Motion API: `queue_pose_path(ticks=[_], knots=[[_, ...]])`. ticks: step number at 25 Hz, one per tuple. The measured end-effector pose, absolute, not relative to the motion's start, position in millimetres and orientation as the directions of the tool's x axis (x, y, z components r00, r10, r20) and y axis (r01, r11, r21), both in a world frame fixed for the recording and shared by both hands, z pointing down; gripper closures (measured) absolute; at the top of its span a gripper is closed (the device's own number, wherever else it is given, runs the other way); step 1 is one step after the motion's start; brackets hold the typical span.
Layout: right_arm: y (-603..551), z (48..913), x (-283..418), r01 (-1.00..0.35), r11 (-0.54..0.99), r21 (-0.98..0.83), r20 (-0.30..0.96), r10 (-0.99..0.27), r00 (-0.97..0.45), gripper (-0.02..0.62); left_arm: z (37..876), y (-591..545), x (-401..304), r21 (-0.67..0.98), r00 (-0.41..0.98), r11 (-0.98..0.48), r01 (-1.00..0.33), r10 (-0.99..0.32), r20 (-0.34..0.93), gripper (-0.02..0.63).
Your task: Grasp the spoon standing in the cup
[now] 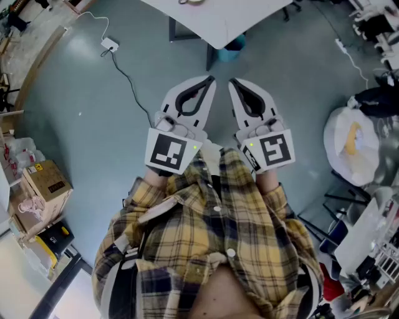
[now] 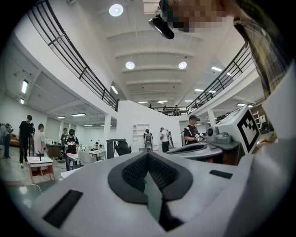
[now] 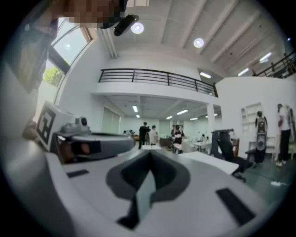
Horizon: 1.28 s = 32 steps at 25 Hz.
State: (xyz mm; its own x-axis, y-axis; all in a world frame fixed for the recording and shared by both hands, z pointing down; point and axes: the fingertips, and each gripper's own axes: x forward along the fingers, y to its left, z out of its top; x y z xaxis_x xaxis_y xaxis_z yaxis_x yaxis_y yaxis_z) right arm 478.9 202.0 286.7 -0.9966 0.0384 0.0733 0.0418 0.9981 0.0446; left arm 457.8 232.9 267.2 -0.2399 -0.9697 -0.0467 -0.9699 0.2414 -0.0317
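No spoon or cup can be made out for certain; only a small object (image 1: 192,2) shows at the top edge on the white table (image 1: 215,22). The person holds both grippers side by side in front of a yellow plaid shirt (image 1: 215,230), over the grey floor. My left gripper (image 1: 209,80) has its jaws together with nothing between them, as the left gripper view (image 2: 148,155) also shows. My right gripper (image 1: 234,81) is shut and empty too, its tips meeting in the right gripper view (image 3: 150,152). Both gripper views look out level into a large hall.
A power adapter with its cable (image 1: 110,45) lies on the floor at the left. Cardboard boxes (image 1: 47,180) stand at the left edge, a white bag (image 1: 349,143) and clutter at the right. Several people (image 2: 71,146) stand among tables far off in the hall.
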Motion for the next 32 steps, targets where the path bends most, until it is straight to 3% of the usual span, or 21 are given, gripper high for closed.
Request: queue_pose_path(ticks=[22, 32], knots=[[199.8, 284.5, 486.6, 0.119, 0.993, 0.018, 0.029, 0.119, -0.993, 0.565, 268.8, 223.7, 470.1, -0.051, -0.298, 0.300, -0.953, -0.954, -0.044, 0.591], [205.8, 291.4, 442.3, 0.160, 0.987, 0.028, 0.053, 0.158, -0.986, 0.565, 276.9, 228.4, 425.2, -0.035, -0.326, 0.328, -0.944, -0.944, -0.050, 0.592]])
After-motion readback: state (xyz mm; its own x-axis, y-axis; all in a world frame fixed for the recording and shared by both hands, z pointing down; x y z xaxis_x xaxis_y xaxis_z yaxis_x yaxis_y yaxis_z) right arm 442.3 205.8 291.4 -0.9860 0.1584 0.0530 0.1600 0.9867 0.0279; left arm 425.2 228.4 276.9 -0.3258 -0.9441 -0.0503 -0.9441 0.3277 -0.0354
